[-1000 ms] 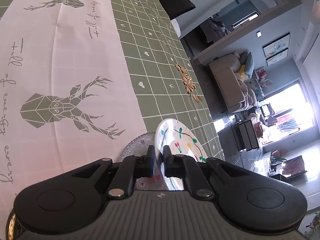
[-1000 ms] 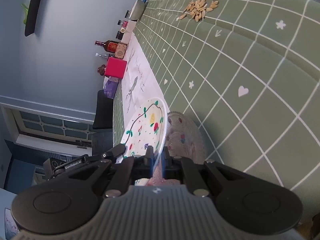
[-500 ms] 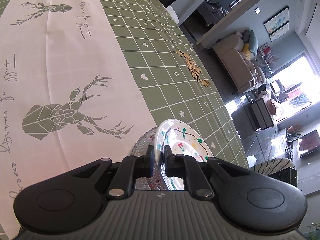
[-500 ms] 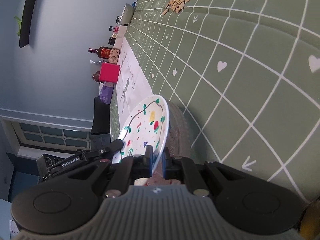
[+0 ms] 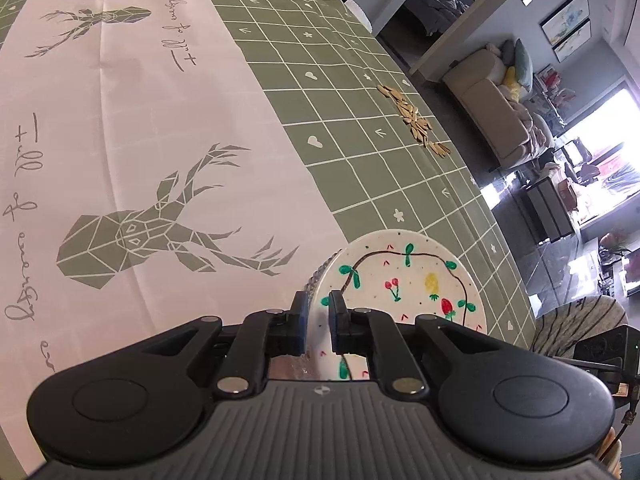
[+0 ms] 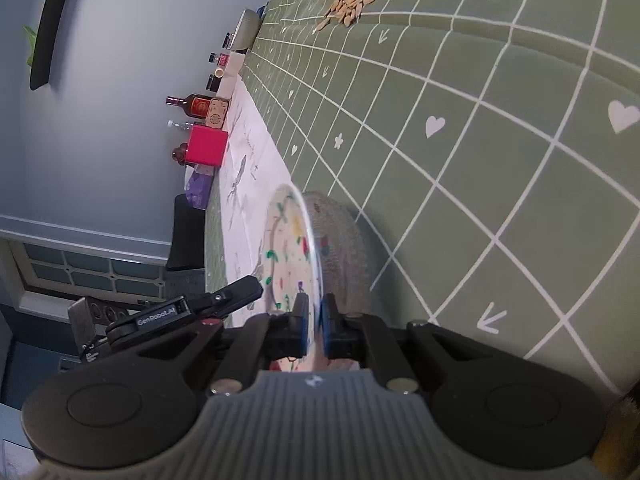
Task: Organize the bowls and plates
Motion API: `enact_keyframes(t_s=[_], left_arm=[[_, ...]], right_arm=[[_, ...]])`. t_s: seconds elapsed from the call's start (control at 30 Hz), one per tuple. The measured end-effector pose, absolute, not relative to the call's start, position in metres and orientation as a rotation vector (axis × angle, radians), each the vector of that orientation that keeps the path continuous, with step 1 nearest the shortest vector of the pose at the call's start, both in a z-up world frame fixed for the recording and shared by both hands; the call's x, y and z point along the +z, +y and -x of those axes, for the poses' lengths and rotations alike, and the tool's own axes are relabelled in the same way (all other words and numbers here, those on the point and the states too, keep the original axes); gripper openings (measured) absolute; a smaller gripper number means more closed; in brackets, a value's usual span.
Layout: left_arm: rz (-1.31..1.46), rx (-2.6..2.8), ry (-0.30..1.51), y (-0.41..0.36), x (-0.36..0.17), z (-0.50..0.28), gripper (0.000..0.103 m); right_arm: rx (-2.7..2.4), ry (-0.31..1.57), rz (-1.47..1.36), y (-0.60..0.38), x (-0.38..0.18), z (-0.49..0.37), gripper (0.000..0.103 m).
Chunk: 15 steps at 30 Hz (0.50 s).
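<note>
Left gripper (image 5: 318, 322) is closed on the near rim of the painted plate (image 5: 404, 280), one pad on each face. Right gripper (image 6: 314, 322) is clamped on the rim of the same plate (image 6: 290, 248) from the other side, so both hands carry it. The left gripper also shows in the right wrist view, low left, beside the plate.

The plate is white with cherries, a strawberry and a vine line. It sits tilted, almost edge-on in the right view, and lifted off the cloth.

Directly under or behind it is a clear glass plate (image 6: 340, 240) with a beaded rim, lying on the green checked tablecloth (image 6: 480, 140). Whether the two plates touch, I cannot tell.

Farther out: a white runner with deer prints (image 5: 140, 160), a small pile of seeds (image 5: 416, 120), and bottles and a red box (image 6: 208, 146) by the wall.

Step, as I judge it: stacking, with the painted plate being brought onto the glass one.

The next move calls for levelling the plate, centring it over the glass plate, lowering it slowly, then letting go with both grippers. Risk: glaze on glass slips or chips if dropped tilted.
</note>
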<state>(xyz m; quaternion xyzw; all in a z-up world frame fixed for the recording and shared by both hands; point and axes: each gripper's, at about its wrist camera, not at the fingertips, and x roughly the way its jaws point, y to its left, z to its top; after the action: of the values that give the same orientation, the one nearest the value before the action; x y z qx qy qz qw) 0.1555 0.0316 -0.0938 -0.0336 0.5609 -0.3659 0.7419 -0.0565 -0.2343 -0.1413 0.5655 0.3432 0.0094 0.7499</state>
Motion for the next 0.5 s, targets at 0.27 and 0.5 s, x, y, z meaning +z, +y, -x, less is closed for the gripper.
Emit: enact_keyframes(t_s=[0.27,0.5], left_arm=[[0.083,-0.745,1.199,0.040,-0.085,-0.158,0.012],[0.088,-0.672,1.196,0.048,-0.076,-0.160,0.012]], right_arm=[[-0.012,0.796,-1.135,-0.226,-0.135,0.051,0.004],[-0.053,0.906,-0.926,-0.216,-0.113,0.030,0.007]])
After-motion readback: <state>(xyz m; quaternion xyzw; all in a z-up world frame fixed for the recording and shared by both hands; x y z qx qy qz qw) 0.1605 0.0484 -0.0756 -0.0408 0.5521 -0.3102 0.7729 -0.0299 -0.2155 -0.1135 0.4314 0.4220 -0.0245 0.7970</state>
